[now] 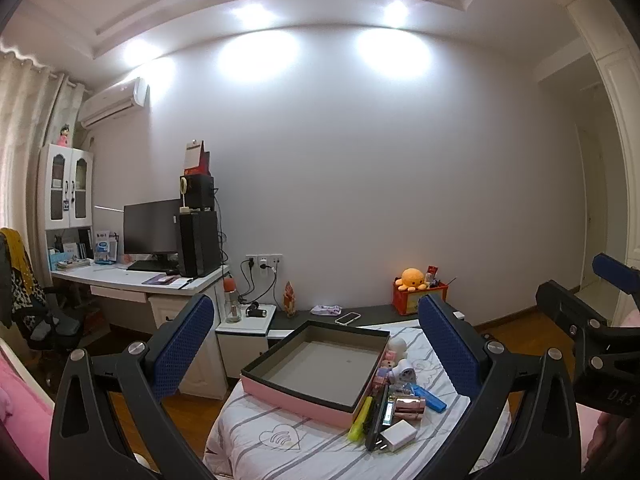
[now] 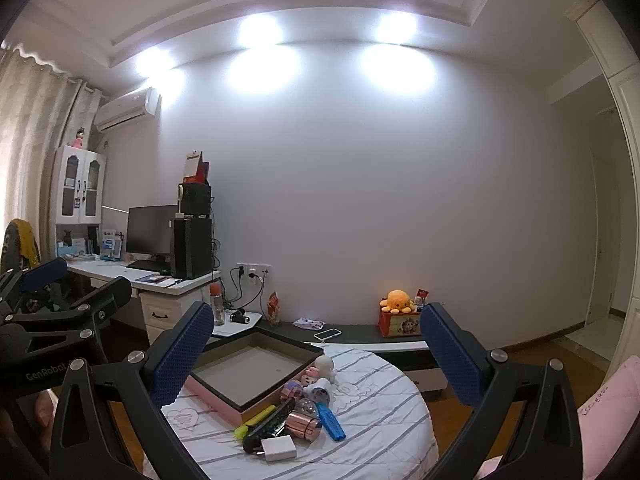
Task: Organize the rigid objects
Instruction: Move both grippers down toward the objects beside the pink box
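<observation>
An open pink box with a black rim and grey inside (image 1: 280, 384) (image 2: 208, 394) lies on the striped bed. Beside its right edge is a pile of small objects: a white charger (image 1: 399, 435) (image 2: 279, 448), a rose-gold cylinder (image 1: 409, 407) (image 2: 305, 425), a blue marker (image 1: 432, 399) (image 2: 332, 422), a yellow highlighter (image 1: 360, 420) (image 2: 256, 422), a black remote-like bar (image 1: 378, 420) (image 2: 266, 430) and small toy figures (image 1: 396, 350) (image 2: 322, 366). My left gripper (image 1: 316, 344) is open and empty, above the box. My right gripper (image 2: 316, 348) is open and empty, above the pile.
The round bed with its white striped sheet (image 2: 380, 420) holds everything. Behind it runs a low dark shelf (image 2: 360, 334) with a phone (image 2: 328, 333), an orange plush octopus (image 2: 396, 300) and a red box. A desk with monitor (image 1: 150, 228) stands at left. Wood floor surrounds the bed.
</observation>
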Motion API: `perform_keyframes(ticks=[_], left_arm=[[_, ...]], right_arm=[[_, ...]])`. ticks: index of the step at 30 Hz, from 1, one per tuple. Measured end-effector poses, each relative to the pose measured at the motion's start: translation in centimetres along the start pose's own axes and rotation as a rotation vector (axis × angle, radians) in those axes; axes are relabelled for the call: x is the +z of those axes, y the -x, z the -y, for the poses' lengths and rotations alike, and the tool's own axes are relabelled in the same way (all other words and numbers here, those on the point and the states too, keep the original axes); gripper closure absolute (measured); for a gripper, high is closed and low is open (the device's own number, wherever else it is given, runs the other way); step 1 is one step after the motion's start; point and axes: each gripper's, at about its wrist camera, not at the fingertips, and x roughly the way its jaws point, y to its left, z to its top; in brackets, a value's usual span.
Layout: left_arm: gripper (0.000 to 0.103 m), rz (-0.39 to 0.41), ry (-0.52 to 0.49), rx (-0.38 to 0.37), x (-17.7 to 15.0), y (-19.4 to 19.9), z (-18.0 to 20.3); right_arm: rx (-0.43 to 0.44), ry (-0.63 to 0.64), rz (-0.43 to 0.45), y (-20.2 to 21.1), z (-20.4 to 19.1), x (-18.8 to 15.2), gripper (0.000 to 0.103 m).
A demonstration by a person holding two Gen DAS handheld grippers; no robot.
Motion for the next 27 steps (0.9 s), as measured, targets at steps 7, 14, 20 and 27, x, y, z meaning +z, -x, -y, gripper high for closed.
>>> perform_keyframes(ticks=[7,14,20,27], left_arm=[[0.0,-0.021,-0.013,-0.014,-0.2,-2.4,1.4],[0.0,-0.043,-0.058,-0.008,-0.6,-5.0,2.9],[0.0,-0.036,-0.03,-0.028,-0.7,-6.5,3.0],[0.0,-0.065,-0.052,-0.041,-1.7,-8.6,3.6]], right_arm=[[-0.009,-0.014,-0.012,-1.6,1.2,-0.5,0.0],[-0.011,-0.032,-0.045,-3.9,2.1,-1.3,0.0],[-0.02,-0.031,-0.046,-5.0,2.4,-1.5,0.0],[-0.023,-0.037,-0.072,-6.7,2.6,-2.3,0.0]])
